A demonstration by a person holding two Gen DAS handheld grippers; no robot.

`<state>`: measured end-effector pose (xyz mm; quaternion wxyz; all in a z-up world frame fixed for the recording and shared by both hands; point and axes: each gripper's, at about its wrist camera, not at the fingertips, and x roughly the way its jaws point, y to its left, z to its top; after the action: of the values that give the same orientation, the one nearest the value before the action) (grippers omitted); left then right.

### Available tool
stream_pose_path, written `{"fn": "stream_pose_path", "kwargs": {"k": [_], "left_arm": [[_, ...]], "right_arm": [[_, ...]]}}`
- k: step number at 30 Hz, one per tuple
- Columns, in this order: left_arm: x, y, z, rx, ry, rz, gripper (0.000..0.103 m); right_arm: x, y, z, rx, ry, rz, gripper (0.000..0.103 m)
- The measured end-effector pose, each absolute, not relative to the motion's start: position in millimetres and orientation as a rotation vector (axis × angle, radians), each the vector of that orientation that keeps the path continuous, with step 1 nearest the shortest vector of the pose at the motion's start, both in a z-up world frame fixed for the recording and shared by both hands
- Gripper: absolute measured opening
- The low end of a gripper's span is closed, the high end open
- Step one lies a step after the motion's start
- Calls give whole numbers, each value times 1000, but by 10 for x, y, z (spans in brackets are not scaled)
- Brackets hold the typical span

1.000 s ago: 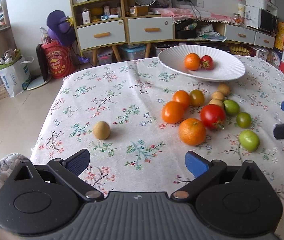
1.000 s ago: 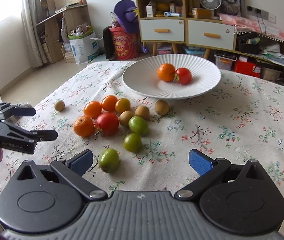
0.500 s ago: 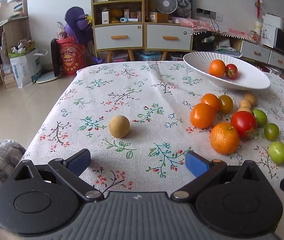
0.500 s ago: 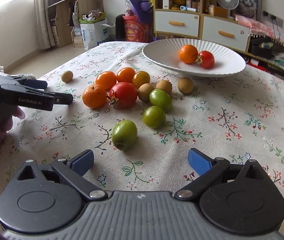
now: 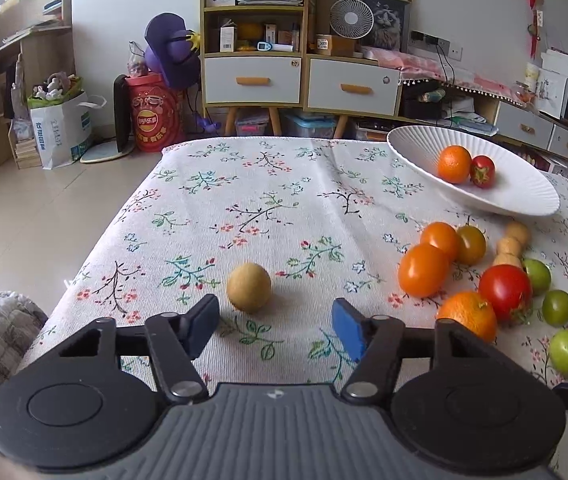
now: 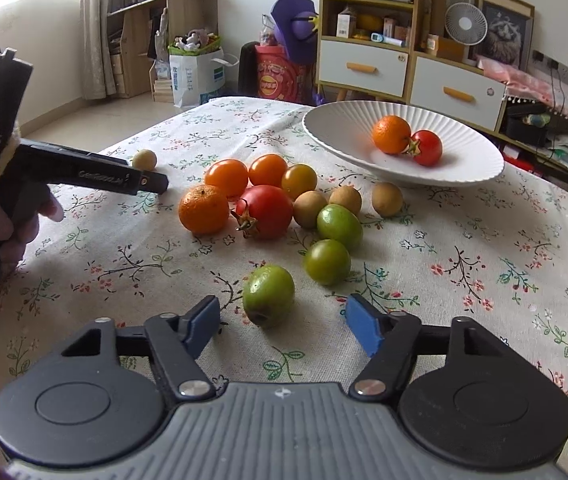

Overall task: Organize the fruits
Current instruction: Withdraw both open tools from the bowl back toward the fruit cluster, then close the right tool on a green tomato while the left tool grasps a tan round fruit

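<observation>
While both claws hang low over the surface (image 5: 244,184), each has one fruit lined up, so the step in hand looks like a double pick. Left claw (image 5: 275,326): jaws have just been closing, now about half wide, and the tan fruit (image 5: 249,287) sits just past the tips, a bit toward the left pad, not touched yet. Right claw (image 6: 282,322): same story, jaws just closing to half wide, with the near green fruit (image 6: 268,295) between the tips but no pad on it.

To do this well I'd centre each fruit first. The tan one is off-middle, so closing as is would probably nudge it and it'll roll. Slide in until the pads sit at the fruit's widest part, then squeeze gently. These are round and smooth, likely to pop out if pinched high.

Further back is the pile: orange (image 6: 203,209), red tomato (image 6: 265,211), more green ones (image 6: 339,227), tan ones. Keep the right claw clear of those going up.

Farthest is the white plate (image 6: 472,160), already holding an orange and a tomato, which I'd guess is where these go.
</observation>
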<state>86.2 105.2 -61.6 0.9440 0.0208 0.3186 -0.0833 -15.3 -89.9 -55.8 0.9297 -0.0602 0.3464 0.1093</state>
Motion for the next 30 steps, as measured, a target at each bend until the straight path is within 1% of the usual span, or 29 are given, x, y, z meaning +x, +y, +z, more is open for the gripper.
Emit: {"fn": "stream_pose_path", "kwargs": {"k": [2,6,8,9,11,18,21,23,24,30], "left_arm": [[887,1036,-612,37,649,-165,60],[901,1038,-609,24,655,-152,55],[913,1056,-599,4,663,-140,50],[922,1073,-592,-10,667,-132,48],[932,1091,-584,-20,671,-120,42],[942,1100,-570,-27,678,-99,30],[951,1105,-560,-33,681,-97,29],[951,1105,-558,-28,681,-98,28],[951,1106,-557,-25,681,-99,28],[948,1067,-529,-24,681,-114,28]], "right_arm": [[-159,-887,-551,-125,709,231,57],[-148,-883,-542,-120,711,236,51],[-141,-878,-536,-117,711,236,48],[-137,-877,-530,-116,711,237,47],[-139,-870,-520,-113,709,238,45],[-117,-868,-500,-120,695,241,40],[-87,-875,-481,-115,692,241,35],[-67,-875,-471,-106,696,242,27],[-58,-876,-466,-101,701,244,25],[-57,-880,-459,-89,706,249,25]]}}
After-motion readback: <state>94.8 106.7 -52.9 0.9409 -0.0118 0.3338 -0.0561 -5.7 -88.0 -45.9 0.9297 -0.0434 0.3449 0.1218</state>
